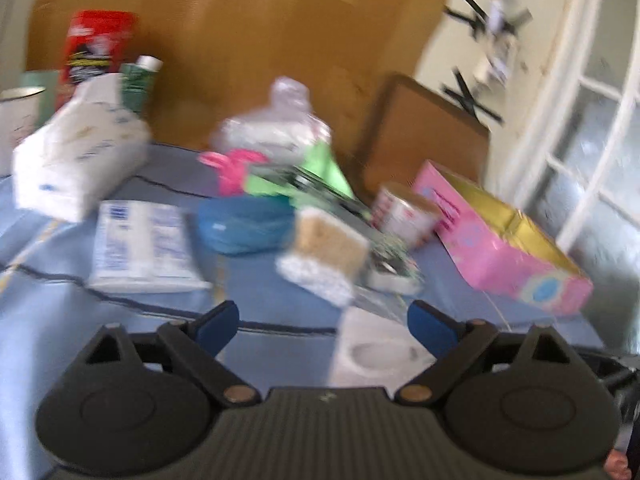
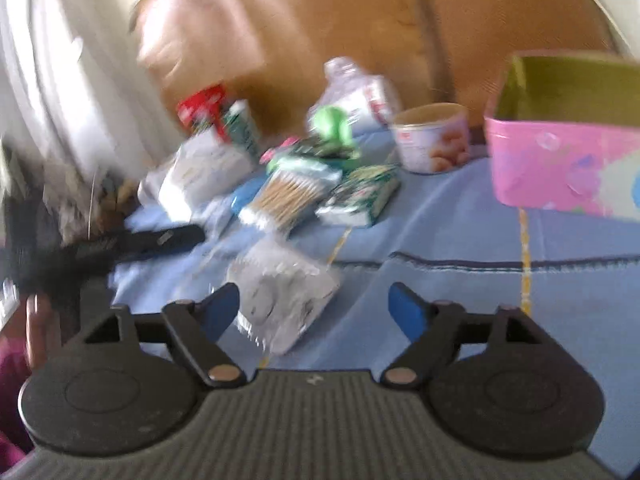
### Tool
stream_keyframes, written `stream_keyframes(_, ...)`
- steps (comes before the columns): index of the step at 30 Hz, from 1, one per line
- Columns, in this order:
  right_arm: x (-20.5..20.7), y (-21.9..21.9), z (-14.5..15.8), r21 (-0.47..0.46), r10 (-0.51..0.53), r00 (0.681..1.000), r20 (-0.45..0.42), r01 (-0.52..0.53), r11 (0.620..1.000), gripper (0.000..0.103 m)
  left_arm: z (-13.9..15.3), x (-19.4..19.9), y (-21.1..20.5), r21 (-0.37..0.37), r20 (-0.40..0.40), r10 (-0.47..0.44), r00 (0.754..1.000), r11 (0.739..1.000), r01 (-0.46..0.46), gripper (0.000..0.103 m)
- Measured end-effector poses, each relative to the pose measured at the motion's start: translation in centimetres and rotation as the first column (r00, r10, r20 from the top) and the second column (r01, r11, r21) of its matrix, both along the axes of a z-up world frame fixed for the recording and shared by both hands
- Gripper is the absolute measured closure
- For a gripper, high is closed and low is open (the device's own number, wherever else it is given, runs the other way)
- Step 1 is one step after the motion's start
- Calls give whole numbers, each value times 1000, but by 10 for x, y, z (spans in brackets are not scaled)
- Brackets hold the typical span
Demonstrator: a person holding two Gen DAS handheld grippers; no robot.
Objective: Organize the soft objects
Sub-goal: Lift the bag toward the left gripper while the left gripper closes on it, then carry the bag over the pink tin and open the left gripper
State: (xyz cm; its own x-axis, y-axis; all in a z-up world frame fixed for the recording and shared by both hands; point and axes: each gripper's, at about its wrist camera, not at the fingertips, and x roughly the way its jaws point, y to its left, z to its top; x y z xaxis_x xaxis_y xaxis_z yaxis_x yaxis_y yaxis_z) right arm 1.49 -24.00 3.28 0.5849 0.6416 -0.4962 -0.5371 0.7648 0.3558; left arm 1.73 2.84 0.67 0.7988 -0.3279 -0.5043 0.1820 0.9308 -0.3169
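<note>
Covering the table, a blue cloth (image 1: 280, 344); brown cardboard (image 1: 260, 40) behind.

A matt blue cloth (image 1: 280, 304) is covering the table at mid-frame, looking soft and woven. The pink box (image 1: 500, 256) at right is showing glossy card with a shiny gold lining. A crinkly clear plastic bag (image 2: 280, 300) is gleaming at lower centre of the right wrist view. The brown cardboard (image 1: 280, 40) across the top is looking dull and smooth. Blurred wrappers elsewhere are reading as glossy plastic.
</note>
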Motion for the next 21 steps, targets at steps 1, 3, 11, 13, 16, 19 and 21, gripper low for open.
stream_keyframes(1, -3, 7, -2, -32, 25, 1000, 19, -25, 999, 18, -1, 2, -7, 19, -10, -14, 1000, 1000, 15, 9)
stream_keyframes(3, -11, 22, -7, -107, 79, 995, 66, -72, 992, 18, -6, 7, -19, 52, -58, -34, 998, 998, 37, 19)
stream_keyframes(11, -17, 49, -25, -275, 83, 964, 253, -10, 961, 42, -4, 0, -56, 68, -94, -96, 991, 992, 103, 35)
stream_keyframes(13, -13, 35, -23, -238, 27, 964, 265, 39, 970, 43, 8, 2, -69, 71, -65, -126, 990, 989, 130, 35)
stream_keyframes(16, -13, 10, -12, -168, -55, 950, 308, 111, 980, 43, 29, 14, -96, 89, -10, -173, 985, 981, 173, 35)
stream_keyframes(19, -13, -10, 2, -164, -136, 898, 418, 222, 961, 43, 51, 33, -131, 102, 49, -228, 972, 970, 222, 34)
stream_keyframes(21, -10, -28, 10, -156, -183, 872, 453, 280, 947, 43, 62, 47, -158, 113, 85, -264, 961, 961, 254, 34)
